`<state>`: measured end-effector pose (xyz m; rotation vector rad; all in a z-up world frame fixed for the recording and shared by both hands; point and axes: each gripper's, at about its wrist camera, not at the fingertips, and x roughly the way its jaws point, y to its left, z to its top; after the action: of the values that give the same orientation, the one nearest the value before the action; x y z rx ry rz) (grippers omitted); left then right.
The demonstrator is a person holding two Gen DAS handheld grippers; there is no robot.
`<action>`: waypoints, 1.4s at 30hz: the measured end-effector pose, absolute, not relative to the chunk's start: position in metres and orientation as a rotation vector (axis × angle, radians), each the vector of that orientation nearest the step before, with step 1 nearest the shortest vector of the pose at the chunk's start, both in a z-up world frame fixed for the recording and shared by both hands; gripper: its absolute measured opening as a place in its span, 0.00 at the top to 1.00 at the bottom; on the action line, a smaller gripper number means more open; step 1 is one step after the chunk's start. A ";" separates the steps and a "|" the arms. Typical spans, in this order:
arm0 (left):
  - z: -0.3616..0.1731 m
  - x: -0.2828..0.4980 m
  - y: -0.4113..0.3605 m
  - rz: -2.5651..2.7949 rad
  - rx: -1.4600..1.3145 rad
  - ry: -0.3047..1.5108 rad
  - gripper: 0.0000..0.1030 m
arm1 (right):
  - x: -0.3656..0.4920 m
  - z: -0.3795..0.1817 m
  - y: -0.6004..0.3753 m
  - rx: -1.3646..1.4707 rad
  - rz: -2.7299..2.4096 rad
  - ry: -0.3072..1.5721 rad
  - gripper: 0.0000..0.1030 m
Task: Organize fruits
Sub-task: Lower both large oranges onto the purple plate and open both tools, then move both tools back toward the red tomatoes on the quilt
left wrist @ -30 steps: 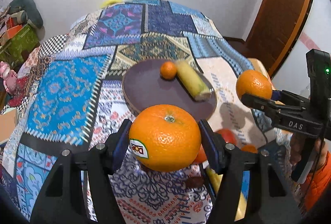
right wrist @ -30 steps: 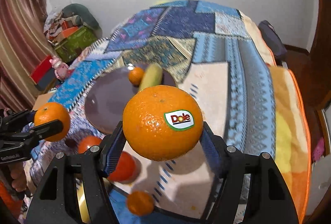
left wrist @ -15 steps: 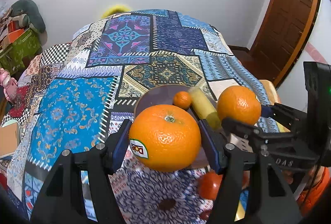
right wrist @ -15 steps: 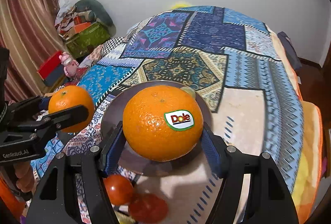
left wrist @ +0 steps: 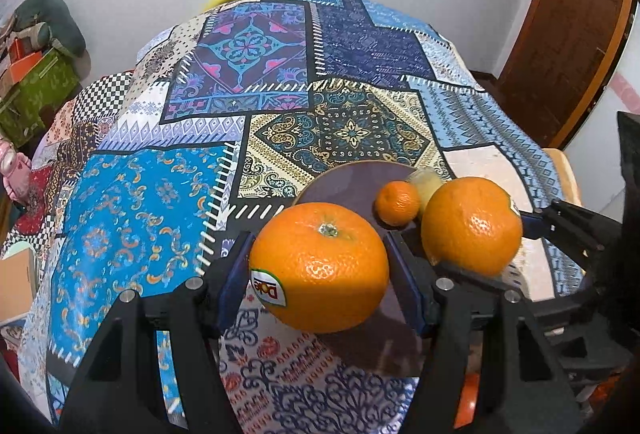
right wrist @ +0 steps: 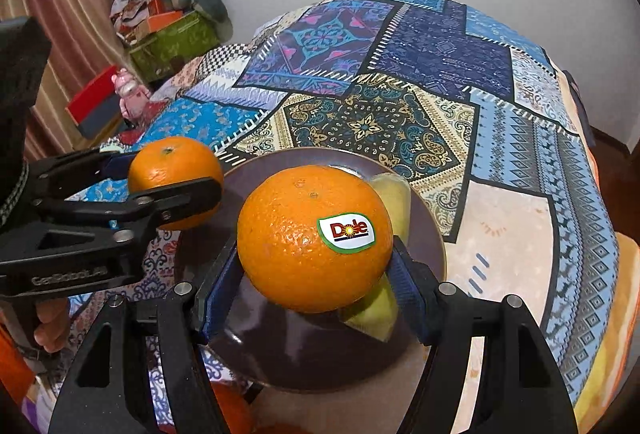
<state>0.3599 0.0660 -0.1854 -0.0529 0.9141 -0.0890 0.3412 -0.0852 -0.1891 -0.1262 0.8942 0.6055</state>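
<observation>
Both oranges have travelled in over the plate since a second ago, when they hung well short of it and far apart. My left gripper (left wrist: 320, 270) has its jaws clamped on an orange (left wrist: 319, 266) by its sides, sticker low on the left. My right gripper (right wrist: 314, 266) holds its own orange (right wrist: 314, 237) the same way, sticker facing me. From the left camera the two fruits sit just beside each other, and that is my first worry: the tools are crowding, and a bump between them could knock a fruit loose.

Below them lies the dark plate (right wrist: 434, 230), with a small tangerine (left wrist: 397, 203) and a yellow-green banana (right wrist: 394, 193) already on it. Round fruit let go from any height will likely roll, strike the tangerine, or run off the rim onto the patchwork cloth (left wrist: 152, 201). My right orange hangs right above the banana, so it could land on a slope. I'd release one at a time, low.
</observation>
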 end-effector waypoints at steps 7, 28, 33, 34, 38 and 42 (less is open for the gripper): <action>-0.198 0.374 0.062 -0.100 -0.052 0.936 0.37 | 0.345 -0.197 -0.080 -0.139 0.626 0.914 0.35; -0.176 0.362 0.056 -0.122 -0.067 0.889 0.37 | 0.343 -0.188 -0.079 -0.157 0.618 0.890 0.33; -0.153 0.342 0.058 -0.122 -0.077 0.846 0.37 | 0.331 -0.172 -0.091 -0.140 0.599 0.856 0.33; -0.148 0.337 0.058 -0.122 -0.076 0.838 0.37 | 0.330 -0.170 -0.093 -0.138 0.597 0.850 0.33; -0.130 0.312 0.056 -0.129 -0.068 0.810 0.37 | 0.314 -0.151 -0.105 -0.133 0.581 0.806 0.33; -0.119 0.285 0.050 -0.130 -0.041 0.793 0.37 | 0.295 -0.135 -0.118 -0.123 0.566 0.765 0.33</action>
<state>0.2854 0.0498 -0.1190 -0.0410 0.7933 -0.1300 0.2953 -0.1184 -0.1347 -0.1231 0.7652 0.5664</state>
